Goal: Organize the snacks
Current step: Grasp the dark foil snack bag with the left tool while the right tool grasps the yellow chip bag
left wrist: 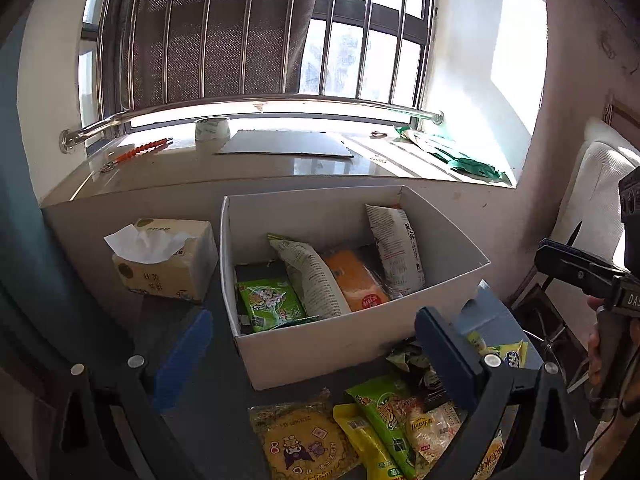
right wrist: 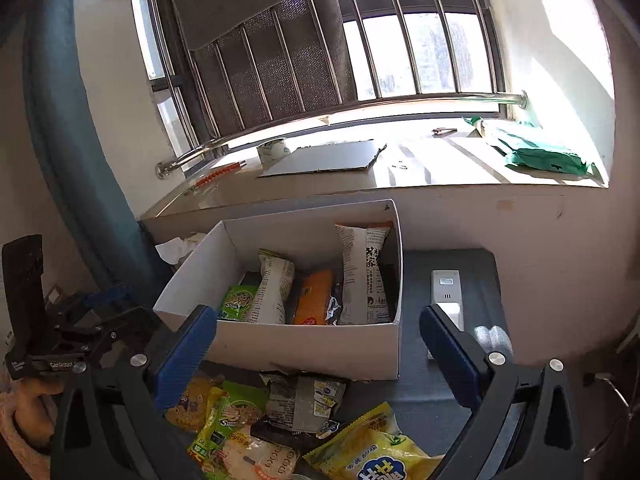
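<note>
Both grippers, left (left wrist: 316, 348) and right (right wrist: 316, 344), spread wide, holding nothing, hovering over loose snack packets (right wrist: 296, 420), probably choosing one for the white box (right wrist: 304, 344).

Left gripper (left wrist: 316, 344): jaws spread wide, nothing between them, tilted down toward the white box (left wrist: 320, 344), just short of its near wall.
Right gripper (right wrist: 318, 338): jaws wide apart, empty, angled down at the box's near wall.
Hands: one wraps each gripper's handle, either side of the box.
</note>
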A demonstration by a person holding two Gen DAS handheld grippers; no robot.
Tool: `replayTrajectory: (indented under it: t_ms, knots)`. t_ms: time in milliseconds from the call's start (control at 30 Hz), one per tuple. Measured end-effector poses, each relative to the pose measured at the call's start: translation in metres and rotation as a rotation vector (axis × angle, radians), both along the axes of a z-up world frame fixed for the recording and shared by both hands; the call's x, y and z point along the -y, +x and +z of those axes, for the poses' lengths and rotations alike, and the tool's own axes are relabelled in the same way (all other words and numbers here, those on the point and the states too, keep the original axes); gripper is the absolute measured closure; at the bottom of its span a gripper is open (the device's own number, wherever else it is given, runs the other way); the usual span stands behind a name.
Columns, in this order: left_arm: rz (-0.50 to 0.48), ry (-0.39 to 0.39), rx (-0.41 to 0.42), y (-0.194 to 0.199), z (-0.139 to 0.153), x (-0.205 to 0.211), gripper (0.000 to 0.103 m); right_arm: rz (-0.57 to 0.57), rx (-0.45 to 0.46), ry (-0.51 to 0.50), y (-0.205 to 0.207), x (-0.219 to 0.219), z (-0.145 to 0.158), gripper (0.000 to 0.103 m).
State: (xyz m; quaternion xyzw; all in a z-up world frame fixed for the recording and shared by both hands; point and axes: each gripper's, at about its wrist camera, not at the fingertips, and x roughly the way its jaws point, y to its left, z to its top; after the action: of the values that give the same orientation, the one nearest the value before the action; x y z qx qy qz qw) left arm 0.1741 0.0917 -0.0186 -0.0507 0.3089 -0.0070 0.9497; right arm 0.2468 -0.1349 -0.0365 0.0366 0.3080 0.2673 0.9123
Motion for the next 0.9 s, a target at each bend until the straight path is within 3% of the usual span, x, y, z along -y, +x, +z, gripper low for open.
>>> replayTrajectory:
  t_ms: [133, 333, 433, 533, 733, 900]
  knots:
    - [0.001, -0.009, 0.053, -0.054, -0.005, 0.014, 0.0, 0.031, -0.035, 0.014, -0.051, 0.02, -0.027, 0.0]
    - [0.001, -0.136, 0.077, -0.125, -0.032, 0.028, 0.0, -0.026, -0.097, 0.082, -0.124, 0.053, -0.076, 0.0]
    - [0.034, -0.194, 0.054, -0.145, -0.051, 0.03, 0.0, -0.046, -0.126, 0.062, -0.146, 0.061, -0.095, 0.0]
    - [0.052, -0.237, 0.029, -0.156, -0.064, 0.029, 0.0, -0.053, -0.153, 0.007, -0.145, 0.067, -0.106, 0.0]
    - [0.05, -0.249, 0.021, -0.16, -0.073, 0.03, 0.0, -0.077, -0.246, 0.151, -0.118, 0.084, -0.122, 0.0]
    - [0.039, -0.243, 0.003, -0.162, -0.078, 0.035, 0.0, -0.09, -0.271, 0.154, -0.085, 0.079, -0.129, 0.0]
